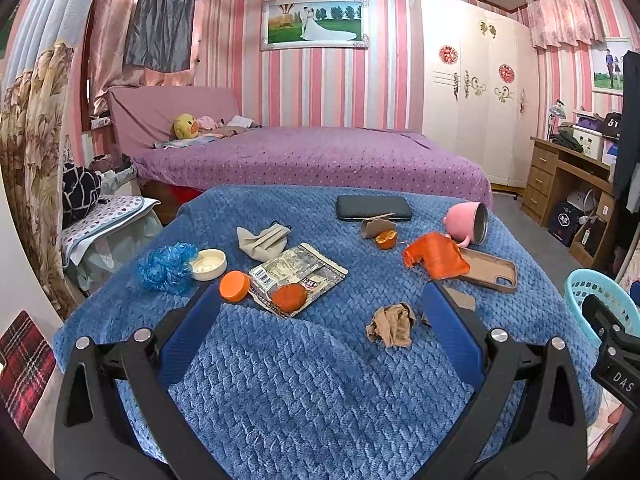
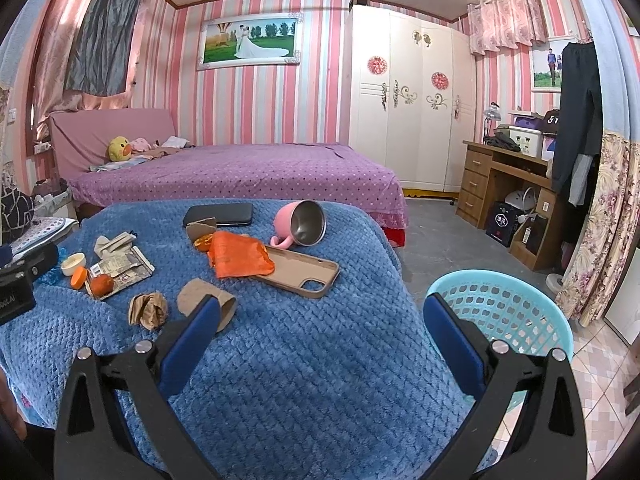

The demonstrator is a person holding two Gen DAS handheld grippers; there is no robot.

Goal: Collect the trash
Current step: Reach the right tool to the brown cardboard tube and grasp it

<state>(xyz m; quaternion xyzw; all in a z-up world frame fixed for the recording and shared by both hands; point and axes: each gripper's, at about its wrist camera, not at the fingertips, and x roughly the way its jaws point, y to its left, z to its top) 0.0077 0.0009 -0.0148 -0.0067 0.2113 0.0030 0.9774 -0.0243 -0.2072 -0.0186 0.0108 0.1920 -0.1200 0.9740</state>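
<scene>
We hold both tools above the near edge of the blue blanket (image 1: 304, 380) that covers the counter, and neither has anything in it. The left tool (image 1: 320, 308) has its jaws spread wide and empty; the right tool (image 2: 320, 316) is the same, wide apart and holding nothing.

The trash lies scattered ahead of us across the blanket. Closest is the crumpled brown paper (image 1: 391, 325), just ahead of the left tool and slightly toward its right finger, so it falls almost within the open span. From the right tool that same paper (image 2: 148, 310) sits off to the left, outside its left finger, with the cardboard tube (image 2: 206, 306) partly behind that finger. We judge the left tool the nearer one for the paper and the right tool the nearer one for the tube, whose long axis seems to run slantwise to the near edge.

Farther in, toward the left edge, we see the snack wrapper (image 1: 298, 276) with an orange fruit (image 1: 289, 297) on it, and the orange plastic bag (image 1: 436, 256) toward the right.

The teal basket (image 2: 508, 312) stands off the counter's right edge, just beside the right tool, so whatever we pick must travel rightward to reach it.
</scene>
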